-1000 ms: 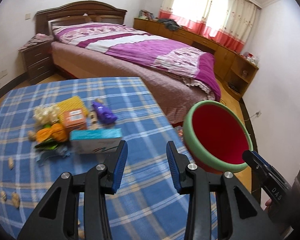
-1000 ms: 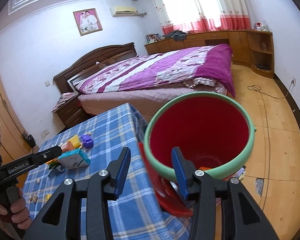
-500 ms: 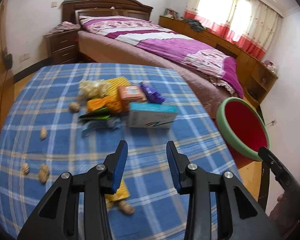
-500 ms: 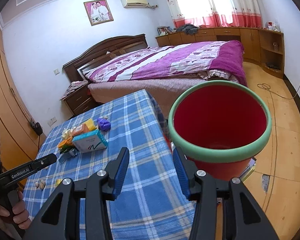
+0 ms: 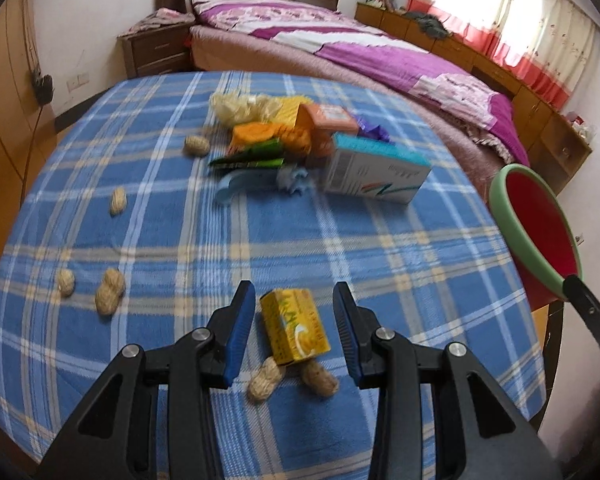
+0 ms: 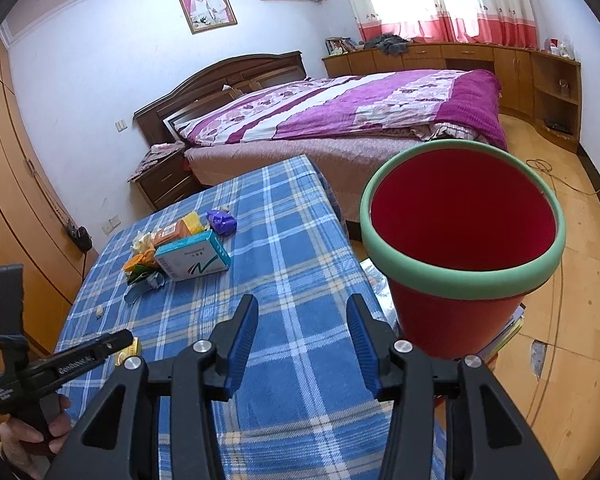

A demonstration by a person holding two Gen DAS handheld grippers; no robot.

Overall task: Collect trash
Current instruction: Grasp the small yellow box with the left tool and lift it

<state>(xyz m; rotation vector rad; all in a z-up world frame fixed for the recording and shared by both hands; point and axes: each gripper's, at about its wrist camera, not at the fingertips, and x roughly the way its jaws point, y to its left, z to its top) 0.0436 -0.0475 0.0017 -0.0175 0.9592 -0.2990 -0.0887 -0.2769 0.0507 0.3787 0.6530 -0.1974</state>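
- Our left gripper (image 5: pixel 294 322) hangs wide open, empty, straddling the yellow box (image 5: pixel 295 326) on the table (image 5: pixel 340 240).
- We should lower squarely, avoiding the peanuts (image 5: pixel 292 378).
- Our right gripper (image 6: pixel 302 338) gapes, empty, near the bin (image 6: pixel 462 276).

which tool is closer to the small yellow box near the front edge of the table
Left. The left tool is open with the small yellow box between its fingers, not yet gripped. The right tool is open and empty, off toward the red bin.

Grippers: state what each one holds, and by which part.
Nothing is held. The left gripper is open around a yellow box without gripping it; the right gripper is open over the tablecloth.
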